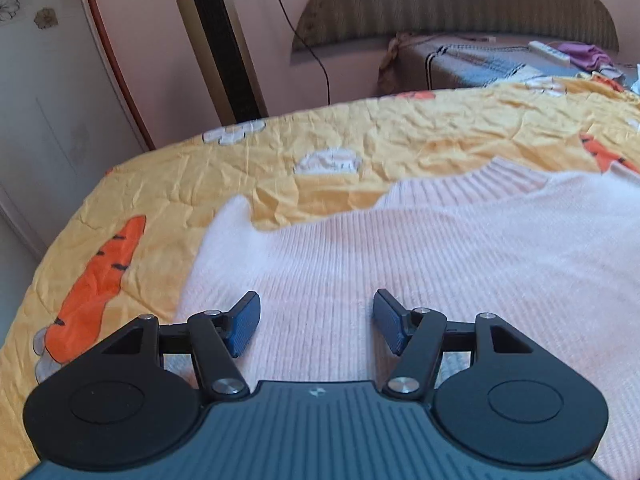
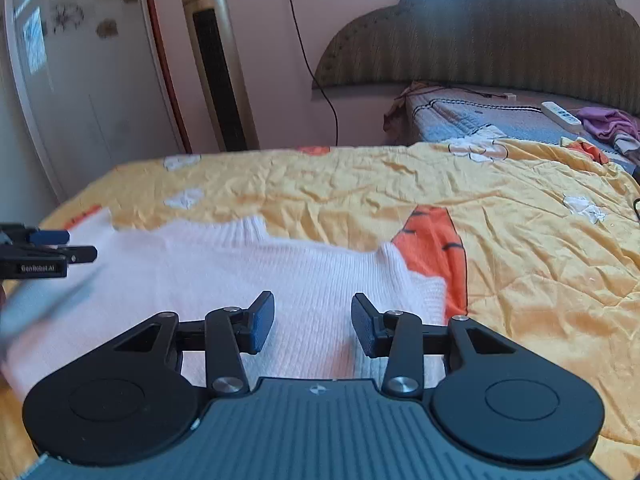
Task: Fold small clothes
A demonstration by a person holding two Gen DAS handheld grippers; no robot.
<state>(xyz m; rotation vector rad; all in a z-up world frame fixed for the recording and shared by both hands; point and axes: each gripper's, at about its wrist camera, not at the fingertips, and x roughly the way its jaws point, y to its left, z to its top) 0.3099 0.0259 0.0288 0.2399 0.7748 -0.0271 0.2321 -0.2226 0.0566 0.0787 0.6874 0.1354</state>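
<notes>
Door: the white door (image 2: 80,92) fills the upper left of the right wrist view, well apart from your work.
Fan: the tower fan (image 2: 216,68) stands upright against the pink wall, its cord running to a socket above.
Quilt: the yellow carrot-print quilt (image 1: 360,132) covers the bed, giving you a broad, soft surface to fold on.
Sweater: the white ribbed sweater (image 1: 400,264) lies flat on the quilt across the lower middle of both views, collar toward the far edge; it looks spread out and, by my judgement, not yet folded.
Left gripper: your left gripper (image 1: 316,322) sits low over the sweater's body with its jaws wide and nothing between them; I cannot tell whether the pads touch the knit. It also shows at the left edge of the right wrist view (image 2: 52,246), near the sweater's left side.
Right gripper: your right gripper (image 2: 313,326) is likewise spread wide and empty, just above the sweater near its right side, where the edge (image 2: 430,294) seems turned up.
Reason: you hold one gripper toward each side, likely so both can pinch the garment and fold it evenly.
Headboard: the padded headboard (image 2: 500,40) sits in the upper right.
</notes>
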